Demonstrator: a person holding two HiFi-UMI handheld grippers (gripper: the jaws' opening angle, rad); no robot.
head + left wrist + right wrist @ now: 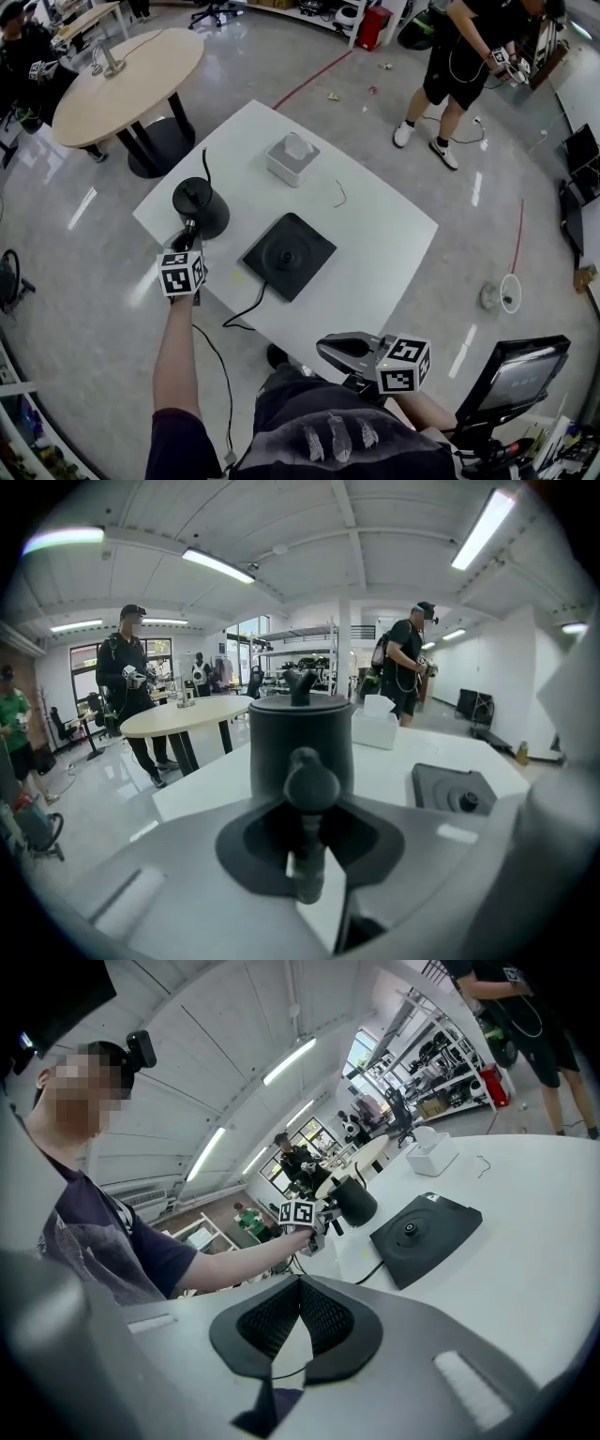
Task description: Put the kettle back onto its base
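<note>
The black kettle stands on the white table, left of its flat black base and apart from it. My left gripper reaches to the kettle's near side. In the left gripper view the jaws are shut on the kettle's handle, with the kettle body right behind it and the base to the right. My right gripper hangs near my body off the table's front edge, shut with nothing in it. It looks across at the base and the kettle.
A white tissue box sits at the table's far side, with a thin bent wire near it. The base's cord runs off the front edge. A round wooden table stands far left, a monitor near right. A person stands beyond.
</note>
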